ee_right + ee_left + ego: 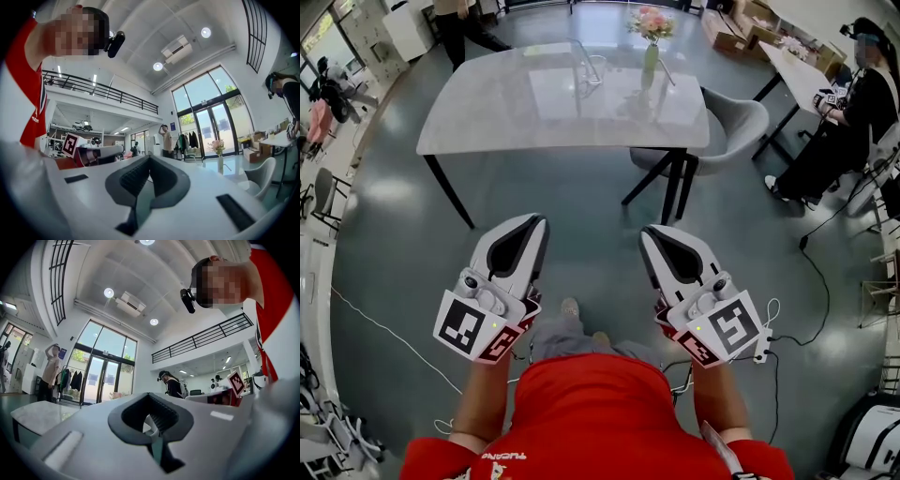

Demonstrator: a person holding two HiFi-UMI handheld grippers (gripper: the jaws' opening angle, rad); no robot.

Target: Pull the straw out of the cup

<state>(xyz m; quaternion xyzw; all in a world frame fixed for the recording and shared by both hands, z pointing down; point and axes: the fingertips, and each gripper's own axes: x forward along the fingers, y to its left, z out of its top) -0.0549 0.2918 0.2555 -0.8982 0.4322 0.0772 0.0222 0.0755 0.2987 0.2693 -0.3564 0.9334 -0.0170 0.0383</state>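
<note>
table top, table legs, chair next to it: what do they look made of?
Table top: pale stone or a stone-look slab with a polished finish, going by the faint grey veining and the glare off it.
Table legs: thin, black and slanted, likely painted metal.
Chair: grey one-piece curved shell, matte. It may be plastic or upholstered, but it is too far off to tell.

Clear cup, apparently upright, on far table; straw too small to confirm.
</note>
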